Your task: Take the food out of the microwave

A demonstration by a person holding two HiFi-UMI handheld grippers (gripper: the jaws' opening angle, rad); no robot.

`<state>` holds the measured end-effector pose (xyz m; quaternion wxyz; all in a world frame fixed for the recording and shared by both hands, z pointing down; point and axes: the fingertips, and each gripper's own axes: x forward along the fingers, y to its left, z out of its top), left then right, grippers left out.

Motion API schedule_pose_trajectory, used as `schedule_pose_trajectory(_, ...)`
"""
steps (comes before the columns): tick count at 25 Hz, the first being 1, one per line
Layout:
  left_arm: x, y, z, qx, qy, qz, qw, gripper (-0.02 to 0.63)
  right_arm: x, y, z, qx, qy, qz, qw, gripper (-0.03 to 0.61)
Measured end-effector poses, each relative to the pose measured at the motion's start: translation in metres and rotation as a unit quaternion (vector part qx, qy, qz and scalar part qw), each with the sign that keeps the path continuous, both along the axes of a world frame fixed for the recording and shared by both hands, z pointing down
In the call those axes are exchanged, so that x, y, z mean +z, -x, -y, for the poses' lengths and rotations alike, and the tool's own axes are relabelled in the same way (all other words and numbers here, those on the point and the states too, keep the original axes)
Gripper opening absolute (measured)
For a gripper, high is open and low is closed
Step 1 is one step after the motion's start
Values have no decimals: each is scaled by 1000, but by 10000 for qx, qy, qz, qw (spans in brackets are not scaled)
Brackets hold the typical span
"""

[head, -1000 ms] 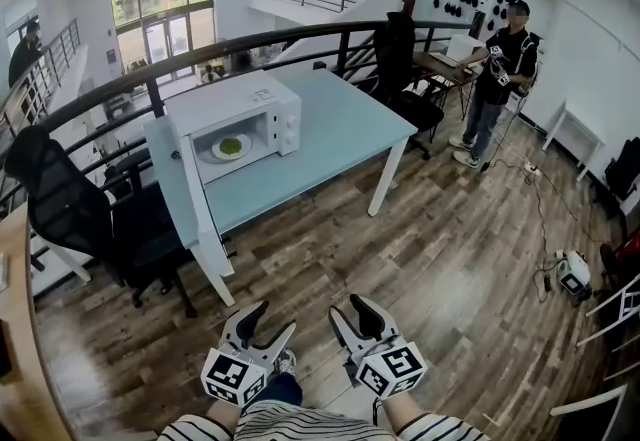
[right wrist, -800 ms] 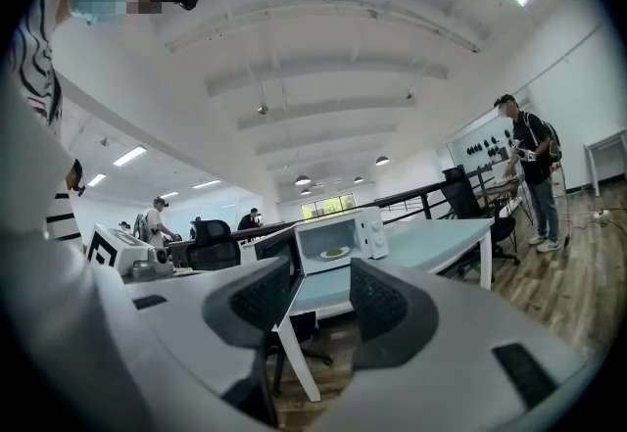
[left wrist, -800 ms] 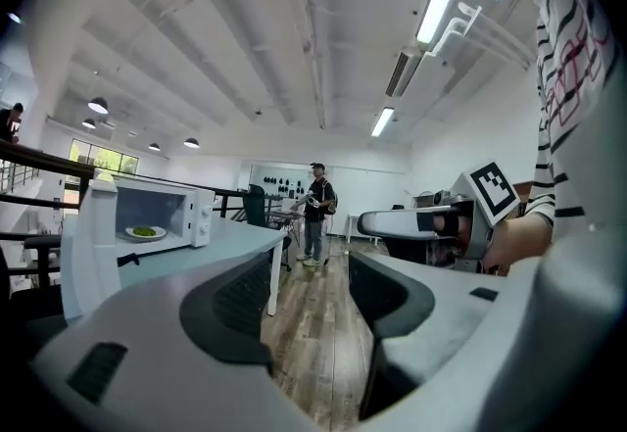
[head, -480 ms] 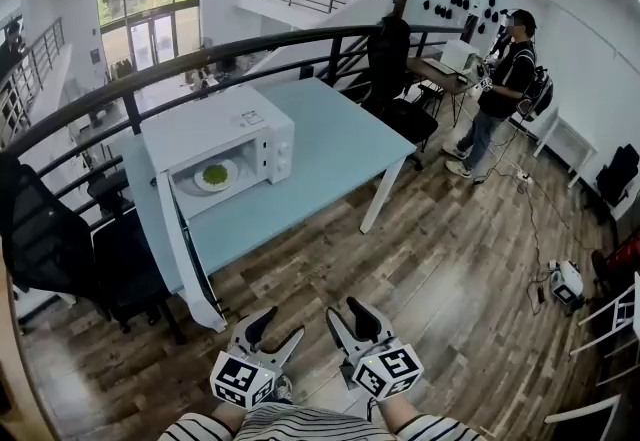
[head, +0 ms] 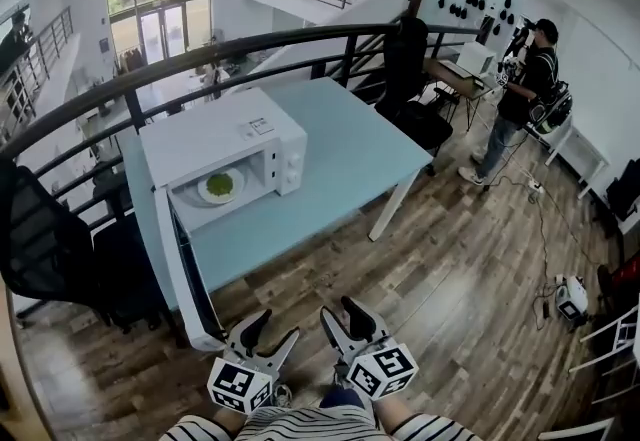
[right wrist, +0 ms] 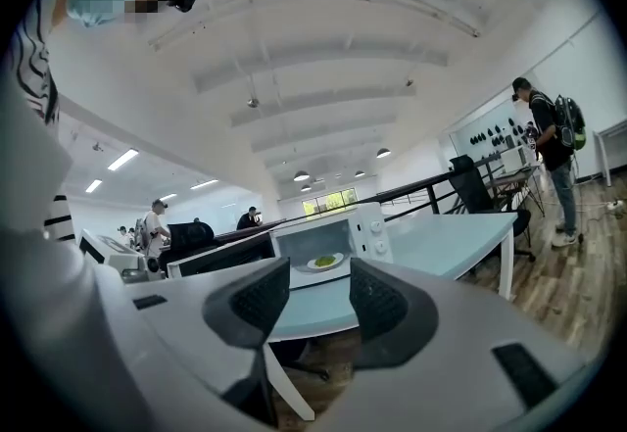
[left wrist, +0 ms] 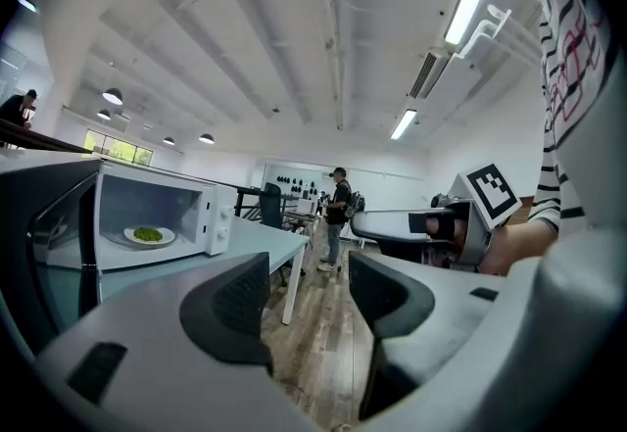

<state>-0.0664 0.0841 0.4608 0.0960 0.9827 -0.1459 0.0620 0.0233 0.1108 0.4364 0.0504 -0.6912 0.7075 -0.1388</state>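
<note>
A white microwave (head: 228, 137) stands on a light blue table (head: 340, 144), its door (head: 180, 264) swung wide open toward me. Inside lies a white plate with green food (head: 220, 186), also seen as the plate of food (left wrist: 148, 235) in the left gripper view and the plate of food (right wrist: 324, 262) in the right gripper view. My left gripper (head: 270, 327) and right gripper (head: 338, 314) hang side by side over the wooden floor, short of the table. Both are open and empty.
A black curved railing (head: 150, 69) runs behind the table. Black office chairs (head: 60, 249) stand to the left of the table. A person in black (head: 520, 94) stands at a desk at the far right, with cables and a small device (head: 570, 297) on the floor.
The table and microwave have come closer and lower in the head view as I walk toward them. Both grippers stay open and side by side.
</note>
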Motion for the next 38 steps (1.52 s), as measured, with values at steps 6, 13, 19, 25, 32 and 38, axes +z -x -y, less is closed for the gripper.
schedule_pose_trajectory(6, 8, -16, 36, -767, 81, 36, 9970, 233, 10, -27, 39, -558, 99, 78, 9984, 186)
schedule_pose_trajectory(13, 5, -38, 58, -1780, 67, 21, 9840, 233, 13, -60, 70, -1370, 154, 91, 9904, 186)
schedule_pose_trajectory(19, 13, -59, 69, -2487, 38, 18, 9686, 233, 18, -93, 89, -1925, 114, 32, 9812, 186)
schedule_pose_trajectory(25, 16, -69, 71, -3117, -39, 46, 9502, 233, 25, -115, 96, -2346, 174, 123, 9719, 186)
schedule_pose_trajectory(32, 13, -63, 97, -3628, -99, 33, 9318, 233, 31, -120, 124, -2604, 201, 243, 9650, 186)
schedule_pose_trajectory(38, 20, -53, 134, -3851, 14, -42, 9229, 233, 33, -116, 160, -2654, 191, 287, 9635, 186)
